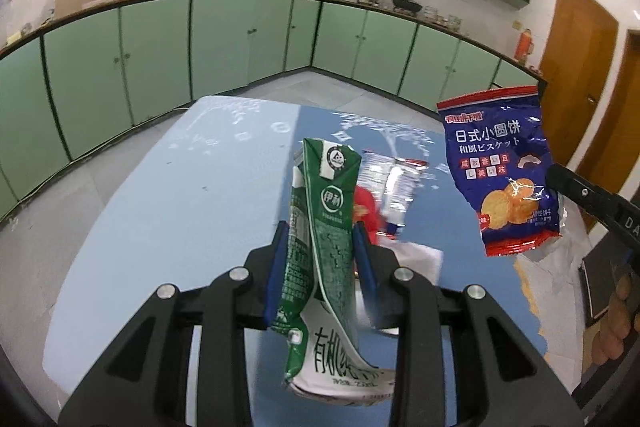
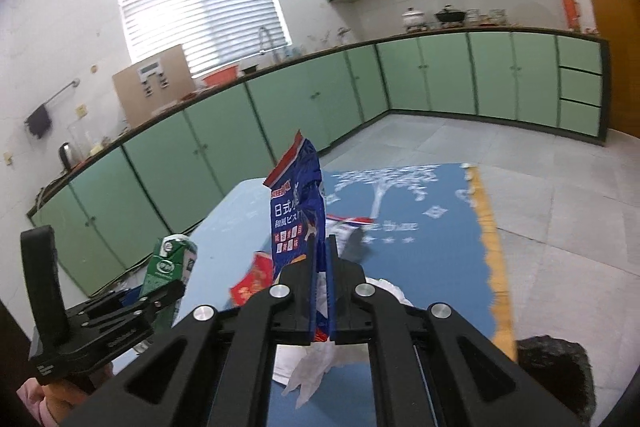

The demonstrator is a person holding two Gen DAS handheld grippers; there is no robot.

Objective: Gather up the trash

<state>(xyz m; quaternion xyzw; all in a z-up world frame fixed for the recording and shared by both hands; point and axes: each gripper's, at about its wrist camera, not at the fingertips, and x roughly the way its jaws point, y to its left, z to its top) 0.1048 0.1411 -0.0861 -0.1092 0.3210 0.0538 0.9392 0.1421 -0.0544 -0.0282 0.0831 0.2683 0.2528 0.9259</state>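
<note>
Together, we are holding one piece of trash in each gripper, both clear of the blue table [image 1: 168,195]. Our left gripper [image 1: 320,247] is clamping a crushed green milk carton [image 1: 324,211] across its middle; the blue pads [image 1: 362,255] are pressing the creased sides, so the carton is standing roughly upright with its folded top above the jaws and its torn white base hanging below. Gripping at the waist is probably keeping the flattened box from swinging.

Our right gripper [image 2: 320,267] is pinching a blue biscuit wrapper [image 2: 298,211] near its lower edge, jaws nearly together on the thin film, so the bag is rising edge-on above the fingertips. From the left wrist view that wrapper [image 1: 508,175] is hanging to the right, well apart from the carton, which is keeping the two loads from tangling.

We are leaving more behind on the table: a red packet [image 2: 254,277], a silvery wrapper with a red edge [image 1: 394,183] and crumpled white tissue [image 2: 312,367]. We are seeing no bin in either view, so where these loads are going we cannot tell.
</note>
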